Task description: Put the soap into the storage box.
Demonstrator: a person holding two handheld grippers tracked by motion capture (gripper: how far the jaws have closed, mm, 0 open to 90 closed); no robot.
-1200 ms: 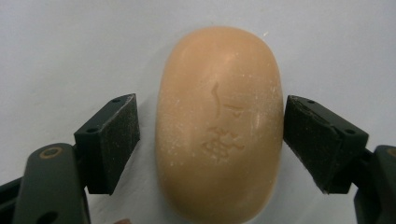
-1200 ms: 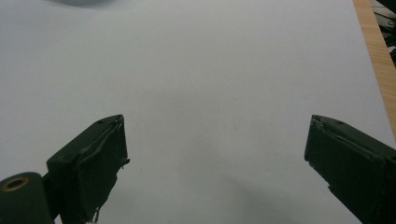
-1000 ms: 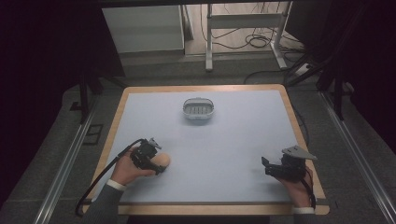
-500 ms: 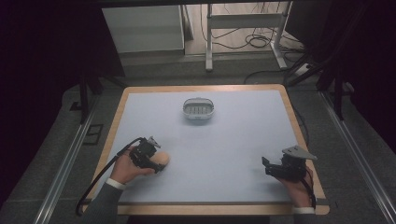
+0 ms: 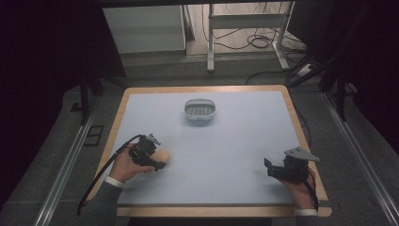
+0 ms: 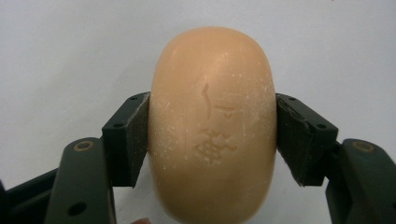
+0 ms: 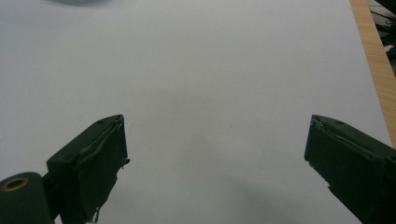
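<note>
A peach-coloured oval bar of soap [image 6: 212,126] with stamped characters sits between the two black jaws of my left gripper [image 6: 212,135], which is shut on its sides. In the high view that soap [image 5: 163,157] lies low over the table's front left, with the left gripper [image 5: 157,162] in a person's hand. My right gripper [image 5: 268,168] rests at the front right, open, its jaws wide apart with nothing between them [image 7: 215,149]. A small grey soap dish [image 5: 200,111] stands at the middle back of the table.
The table [image 5: 235,141] has a pale blue-white top with a wooden rim [image 5: 310,155]. A cable [image 5: 101,174] trails from the left gripper over the front left edge. Metal rails and a table frame [image 5: 244,28] lie beyond the table on the floor.
</note>
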